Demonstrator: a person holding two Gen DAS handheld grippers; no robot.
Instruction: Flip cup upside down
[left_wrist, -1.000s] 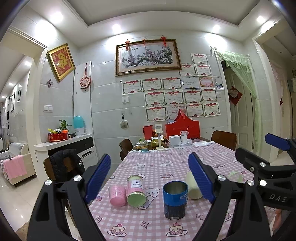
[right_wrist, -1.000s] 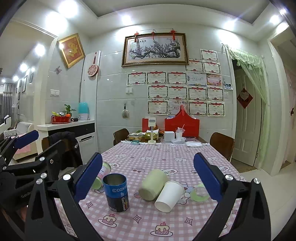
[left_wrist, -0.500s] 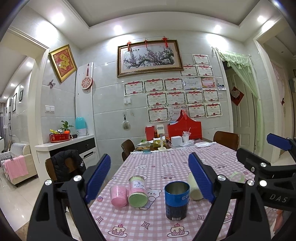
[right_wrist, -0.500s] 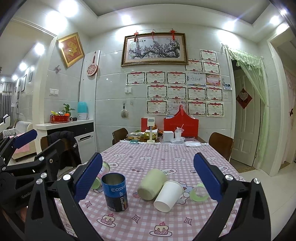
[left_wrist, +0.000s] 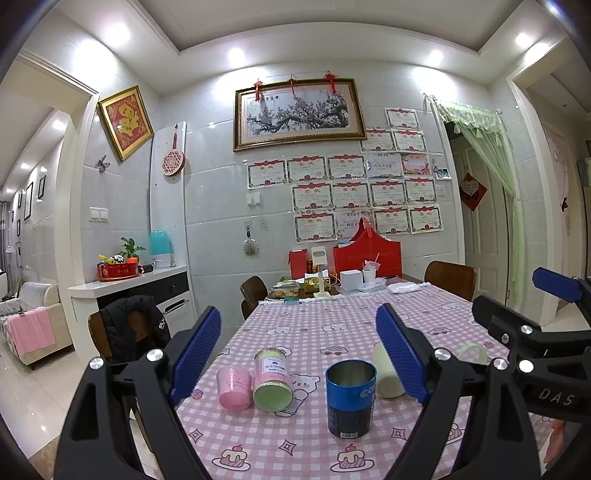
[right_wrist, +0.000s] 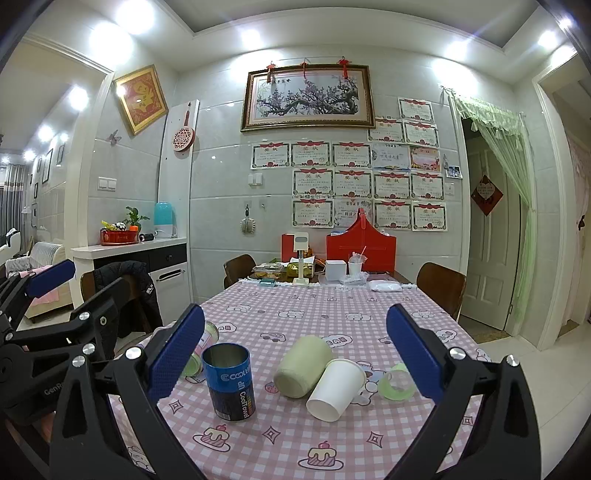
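Note:
A blue metal cup (left_wrist: 350, 398) stands upright, mouth up, on the pink checked tablecloth (left_wrist: 332, 325); it also shows in the right wrist view (right_wrist: 229, 380). My left gripper (left_wrist: 301, 354) is open and empty, held back from the cup, which sits toward its right finger. My right gripper (right_wrist: 295, 352) is open and empty, with the cup near its left finger. A pale green cup (right_wrist: 302, 365), a white paper cup (right_wrist: 335, 384) and a small clear green cup (right_wrist: 396, 381) lie on their sides.
A pink cup (left_wrist: 233, 387) and a green-lidded pink jar (left_wrist: 272, 380) lie on their sides at the table's left. Boxes and a red holder (right_wrist: 361, 251) crowd the far end. Chairs (right_wrist: 440, 288) stand around the table. The front edge is close below.
Both views have shifted slightly; the cups sit a little lower and nearer in the frames. The grippers stay open and nothing on the table has moved.

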